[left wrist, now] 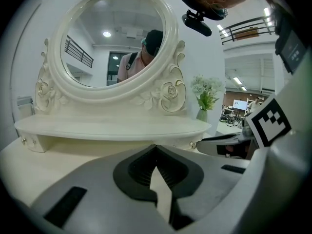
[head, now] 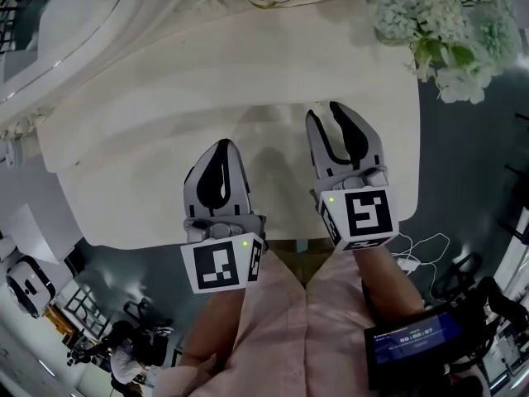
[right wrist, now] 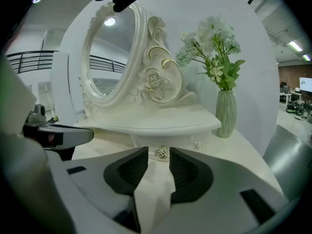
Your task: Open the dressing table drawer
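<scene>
Green vase, white flowers, timer screen

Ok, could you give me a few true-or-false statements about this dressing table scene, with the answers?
1. The left hand-held gripper has its jaws shut with nothing between them. True.
2. The right hand-held gripper is clamped on the drawer knob. False: its jaws stand apart, and the knob shows in the gap between them, not pinched.
3. The vase holds flowers. True.
4. The mirror is square. False: it is oval.
</scene>
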Demonstrator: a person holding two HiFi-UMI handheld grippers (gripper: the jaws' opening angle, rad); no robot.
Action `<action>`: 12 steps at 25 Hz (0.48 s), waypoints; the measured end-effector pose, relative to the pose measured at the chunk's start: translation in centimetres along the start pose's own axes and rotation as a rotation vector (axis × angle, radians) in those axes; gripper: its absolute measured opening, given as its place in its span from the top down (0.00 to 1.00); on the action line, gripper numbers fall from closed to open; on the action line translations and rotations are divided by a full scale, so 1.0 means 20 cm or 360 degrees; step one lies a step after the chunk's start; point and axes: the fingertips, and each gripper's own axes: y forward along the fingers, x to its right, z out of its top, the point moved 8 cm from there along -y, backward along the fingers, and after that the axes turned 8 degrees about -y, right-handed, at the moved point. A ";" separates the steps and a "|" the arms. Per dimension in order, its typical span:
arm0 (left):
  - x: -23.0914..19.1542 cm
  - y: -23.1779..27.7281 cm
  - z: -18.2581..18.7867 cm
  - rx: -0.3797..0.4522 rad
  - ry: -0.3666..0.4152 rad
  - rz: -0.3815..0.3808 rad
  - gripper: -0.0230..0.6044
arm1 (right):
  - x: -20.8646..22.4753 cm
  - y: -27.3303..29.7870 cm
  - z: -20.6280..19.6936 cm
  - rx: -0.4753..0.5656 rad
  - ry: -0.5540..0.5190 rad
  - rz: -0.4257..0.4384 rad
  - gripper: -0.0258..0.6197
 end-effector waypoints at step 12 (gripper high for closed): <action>-0.04 0.05 -0.01 -0.0028 -0.0035 0.0041 0.93 | 0.02 0.12 0.00 -0.0045 0.0006 0.0007 0.76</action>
